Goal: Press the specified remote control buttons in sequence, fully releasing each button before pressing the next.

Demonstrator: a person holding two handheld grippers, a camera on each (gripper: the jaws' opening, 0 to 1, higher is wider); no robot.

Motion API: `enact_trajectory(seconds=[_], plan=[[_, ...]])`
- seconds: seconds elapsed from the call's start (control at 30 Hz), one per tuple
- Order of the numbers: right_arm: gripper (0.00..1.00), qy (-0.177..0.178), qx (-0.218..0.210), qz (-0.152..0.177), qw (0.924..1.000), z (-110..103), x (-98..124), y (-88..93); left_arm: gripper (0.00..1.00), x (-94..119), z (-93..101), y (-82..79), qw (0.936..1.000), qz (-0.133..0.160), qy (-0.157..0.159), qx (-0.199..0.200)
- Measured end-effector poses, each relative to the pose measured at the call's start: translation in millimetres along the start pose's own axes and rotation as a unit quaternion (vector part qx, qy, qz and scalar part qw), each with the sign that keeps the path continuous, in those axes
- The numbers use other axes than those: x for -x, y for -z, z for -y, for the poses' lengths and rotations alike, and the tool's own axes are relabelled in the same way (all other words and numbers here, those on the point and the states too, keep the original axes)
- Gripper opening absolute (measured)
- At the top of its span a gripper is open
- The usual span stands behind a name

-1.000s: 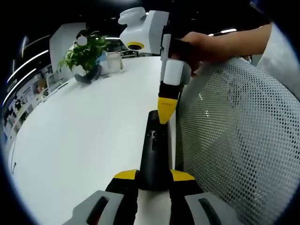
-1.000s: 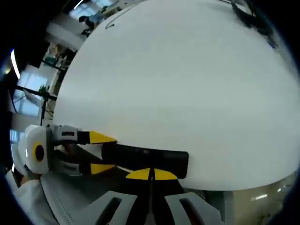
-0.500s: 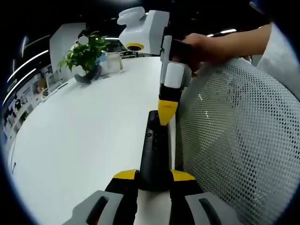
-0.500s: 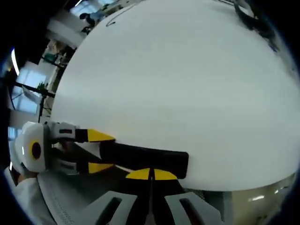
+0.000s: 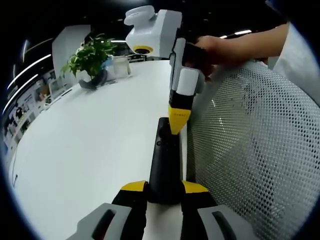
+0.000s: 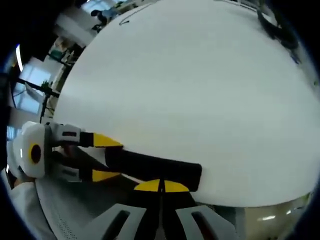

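Observation:
A slim black remote (image 5: pixel 163 155) lies lengthwise along the white table's (image 5: pixel 90 145) edge. My left gripper (image 5: pixel 164 187) is shut on its near end, a yellow-tipped jaw on each side. My right gripper (image 5: pixel 178 122), held by a hand (image 5: pixel 215 47), comes down from above with its yellow tips together on the remote's far, buttoned end. In the right gripper view the remote (image 6: pixel 155 168) lies crosswise just beyond my shut right gripper (image 6: pixel 161 186), and the left gripper (image 6: pixel 106 158) clamps its left end.
A white mesh chair back (image 5: pixel 250 150) stands close against the table edge on the right. A potted plant (image 5: pixel 92 60) and a clear container (image 5: pixel 121 66) sit at the far end of the table. Dark cables (image 6: pixel 272 25) lie at the table's far side.
The right gripper has tilted slightly, its tip staying at the remote's far end. The left gripper and the remote have not moved.

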State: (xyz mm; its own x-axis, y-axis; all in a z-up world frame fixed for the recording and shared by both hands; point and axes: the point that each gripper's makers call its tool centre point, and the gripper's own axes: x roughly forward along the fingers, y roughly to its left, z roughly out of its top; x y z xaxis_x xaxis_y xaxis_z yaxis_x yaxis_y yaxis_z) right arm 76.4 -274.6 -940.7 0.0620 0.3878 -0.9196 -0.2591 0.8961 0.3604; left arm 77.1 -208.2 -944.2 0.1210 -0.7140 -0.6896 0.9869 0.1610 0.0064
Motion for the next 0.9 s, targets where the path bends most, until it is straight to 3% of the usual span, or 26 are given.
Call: enact_trajectory(seconds=[0.2,0.5,0.6,0.9], plan=[[0.0,-0.017,-0.033,-0.002,0.9993,1.0,1.5,-0.2,0.25,-0.1,0.1,-0.3,1.0,0.0,0.0,-0.003],[0.0,0.028,0.022,0.004,0.9993,1.1,3.4,-2.9,0.25,-0.2,0.2,-0.5,1.0,-0.001,0.0,-0.003],[0.0,0.021,0.023,0.02,0.9993,0.9,5.7,-7.3,0.25,-0.1,0.3,-0.7,1.0,-0.001,0.0,-0.004],[0.0,0.026,0.032,0.02,0.999,0.7,2.4,-7.7,0.25,0.3,1.0,-0.8,1.0,0.0,0.0,-0.006]])
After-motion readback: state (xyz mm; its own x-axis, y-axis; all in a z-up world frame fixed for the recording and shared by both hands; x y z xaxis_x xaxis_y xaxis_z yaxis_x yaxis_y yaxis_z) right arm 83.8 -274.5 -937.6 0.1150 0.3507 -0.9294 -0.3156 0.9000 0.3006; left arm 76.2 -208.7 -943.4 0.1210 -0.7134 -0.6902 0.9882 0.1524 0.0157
